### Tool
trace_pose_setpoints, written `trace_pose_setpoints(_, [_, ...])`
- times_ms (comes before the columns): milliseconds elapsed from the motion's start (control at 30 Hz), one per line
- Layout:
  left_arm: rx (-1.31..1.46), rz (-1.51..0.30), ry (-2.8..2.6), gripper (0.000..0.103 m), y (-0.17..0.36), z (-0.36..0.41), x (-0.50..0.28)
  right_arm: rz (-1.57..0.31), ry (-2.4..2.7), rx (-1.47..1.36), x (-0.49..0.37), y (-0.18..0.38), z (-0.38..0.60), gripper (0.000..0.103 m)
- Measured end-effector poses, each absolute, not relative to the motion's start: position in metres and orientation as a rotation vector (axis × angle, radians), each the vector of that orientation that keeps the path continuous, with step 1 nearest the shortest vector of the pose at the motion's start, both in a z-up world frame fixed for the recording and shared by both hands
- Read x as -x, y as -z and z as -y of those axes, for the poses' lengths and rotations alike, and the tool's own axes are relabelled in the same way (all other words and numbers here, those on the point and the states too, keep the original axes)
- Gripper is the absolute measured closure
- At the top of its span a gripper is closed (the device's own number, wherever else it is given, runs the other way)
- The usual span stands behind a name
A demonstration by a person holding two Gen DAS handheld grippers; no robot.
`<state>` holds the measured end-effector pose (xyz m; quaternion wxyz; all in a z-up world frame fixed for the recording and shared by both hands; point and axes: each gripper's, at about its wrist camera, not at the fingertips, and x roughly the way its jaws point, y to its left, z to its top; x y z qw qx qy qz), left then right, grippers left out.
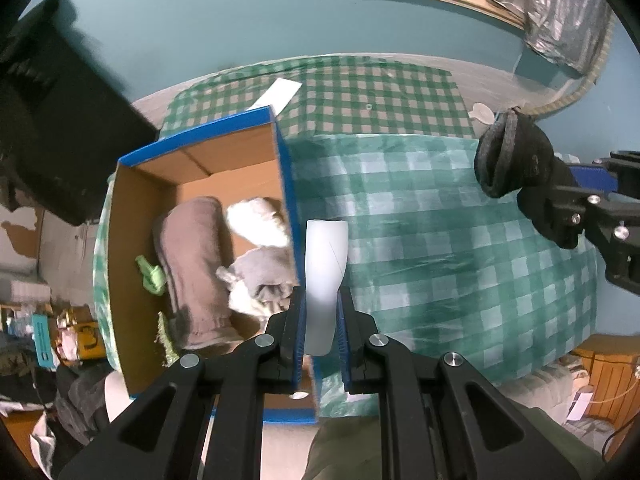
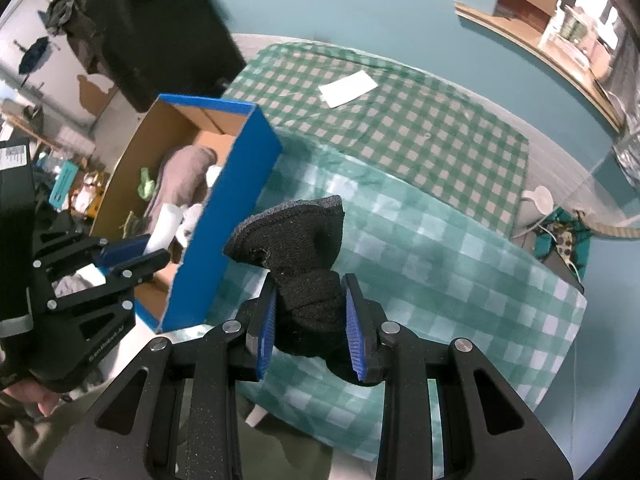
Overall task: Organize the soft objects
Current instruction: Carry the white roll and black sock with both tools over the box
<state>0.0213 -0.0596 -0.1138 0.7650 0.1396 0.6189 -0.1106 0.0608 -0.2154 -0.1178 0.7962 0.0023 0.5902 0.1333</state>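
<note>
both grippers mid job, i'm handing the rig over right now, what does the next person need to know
Left gripper: jaws shut on a white soft piece, held at the right wall of the blue box.
Right gripper: jaws shut on a black sock, above the green checked cloth, outside the box.
Done: a brown cloth, white and grey pieces and a small green item lie in the box.
Left: drop both held pieces into the box.

The rough black knitted cloth sock (image 2: 308, 248) looks matt; the brown cardboard box with glossy blue outer walls (image 2: 236, 200) sits on soft green-checked cloth bedding (image 2: 460, 280).
</note>
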Motion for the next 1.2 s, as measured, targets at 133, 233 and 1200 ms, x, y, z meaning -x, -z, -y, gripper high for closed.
trace_pose_setpoints(133, [-0.282,-1.347,0.215,0.089,0.112,0.044,-0.023,-1.275,-0.313,0.010,-0.065,0.121,0.199,0.072])
trace_pose_setpoints(233, [-0.265,-1.349,0.194,0.089,0.112,0.032,-0.025,-1.278,-0.338,0.029,-0.070,0.122,0.185,0.072])
trace_pose_setpoints(1200, [-0.140,-1.392,0.023,0.089,0.124,-0.073,-0.039,-1.311,-0.502,0.163,-0.115,0.139,0.063,0.072])
